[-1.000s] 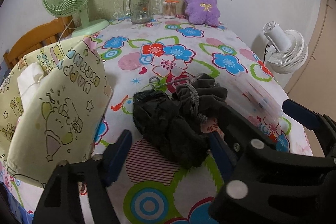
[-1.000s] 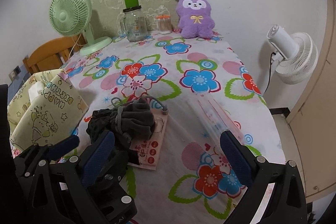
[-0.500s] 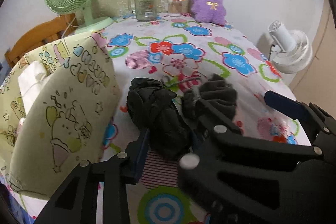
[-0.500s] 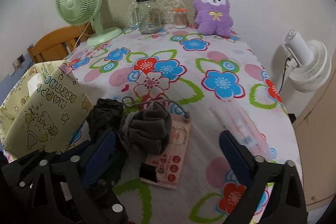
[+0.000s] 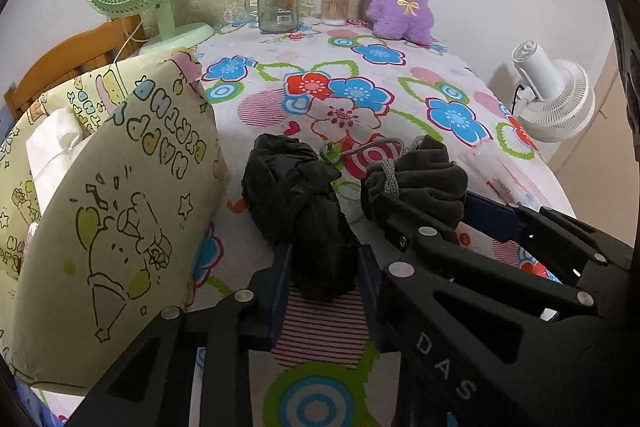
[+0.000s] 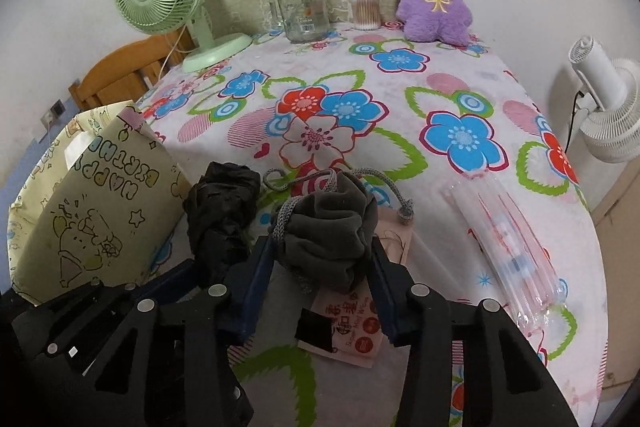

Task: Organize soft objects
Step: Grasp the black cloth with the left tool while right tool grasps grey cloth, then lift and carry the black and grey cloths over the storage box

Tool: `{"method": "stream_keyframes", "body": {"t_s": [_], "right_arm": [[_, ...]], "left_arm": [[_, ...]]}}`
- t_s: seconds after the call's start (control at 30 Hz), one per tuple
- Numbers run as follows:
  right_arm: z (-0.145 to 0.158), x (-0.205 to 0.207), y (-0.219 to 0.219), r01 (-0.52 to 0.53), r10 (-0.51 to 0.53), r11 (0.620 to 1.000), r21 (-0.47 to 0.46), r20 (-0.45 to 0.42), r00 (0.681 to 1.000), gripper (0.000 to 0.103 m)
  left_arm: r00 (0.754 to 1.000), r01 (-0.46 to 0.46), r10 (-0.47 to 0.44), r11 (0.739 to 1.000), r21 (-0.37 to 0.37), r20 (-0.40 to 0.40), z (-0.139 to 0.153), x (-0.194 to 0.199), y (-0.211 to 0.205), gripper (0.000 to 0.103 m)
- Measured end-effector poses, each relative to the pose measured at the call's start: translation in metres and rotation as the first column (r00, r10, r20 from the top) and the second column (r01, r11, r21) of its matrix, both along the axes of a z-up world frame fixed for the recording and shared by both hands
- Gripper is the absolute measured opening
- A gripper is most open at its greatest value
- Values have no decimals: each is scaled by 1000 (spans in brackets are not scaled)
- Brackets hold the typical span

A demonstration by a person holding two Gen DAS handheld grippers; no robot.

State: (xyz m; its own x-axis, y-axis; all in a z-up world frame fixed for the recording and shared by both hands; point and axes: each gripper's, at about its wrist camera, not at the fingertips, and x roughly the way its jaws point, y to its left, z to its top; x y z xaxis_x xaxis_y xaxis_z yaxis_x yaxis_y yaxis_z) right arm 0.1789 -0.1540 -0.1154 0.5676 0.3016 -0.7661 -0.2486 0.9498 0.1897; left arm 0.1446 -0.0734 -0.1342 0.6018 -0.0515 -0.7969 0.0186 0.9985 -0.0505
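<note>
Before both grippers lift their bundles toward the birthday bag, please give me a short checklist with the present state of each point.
1. Left gripper closed on the black bundle: ok, both pads press its near end.
2. Right gripper closed on the grey drawstring pouch: ok, pads touch both sides.
3. Pouch cord free of other items: cannot tell; its end lies on the pink card.
4. The two bundles apart: ok, a gap shows between them.
5. Birthday bag mouth open: cannot tell; white paper sits at the top.
</note>
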Motion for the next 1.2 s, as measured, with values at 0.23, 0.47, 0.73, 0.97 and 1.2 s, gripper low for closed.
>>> {"method": "stream_keyframes", "body": {"t_s": [0.23,0.47,0.73,0.97,1.2], "right_arm": [[4,-7,-5,17,-17,1000,-6,5,1000,44],[9,-17,-11,34,-34,999,9,12,999,44],[17,-28,-15,42,-43,999,21,30,999,44],[26,-37,-16,48,-50,998,38,46,998,44],[41,-45,-17,57,-60,998,40,76,995,44]], "left_arm": [[1000,3,-4,1000,23,31,5,-7,-5,15],[999,13,-14,1000,16,33,8,-13,-6,7],[999,20,-20,1000,4,29,12,-19,-7,0],[999,28,-28,1000,4,32,18,-26,-7,0],[998,40,-40,999,1,53,32,-31,-8,0]]}}
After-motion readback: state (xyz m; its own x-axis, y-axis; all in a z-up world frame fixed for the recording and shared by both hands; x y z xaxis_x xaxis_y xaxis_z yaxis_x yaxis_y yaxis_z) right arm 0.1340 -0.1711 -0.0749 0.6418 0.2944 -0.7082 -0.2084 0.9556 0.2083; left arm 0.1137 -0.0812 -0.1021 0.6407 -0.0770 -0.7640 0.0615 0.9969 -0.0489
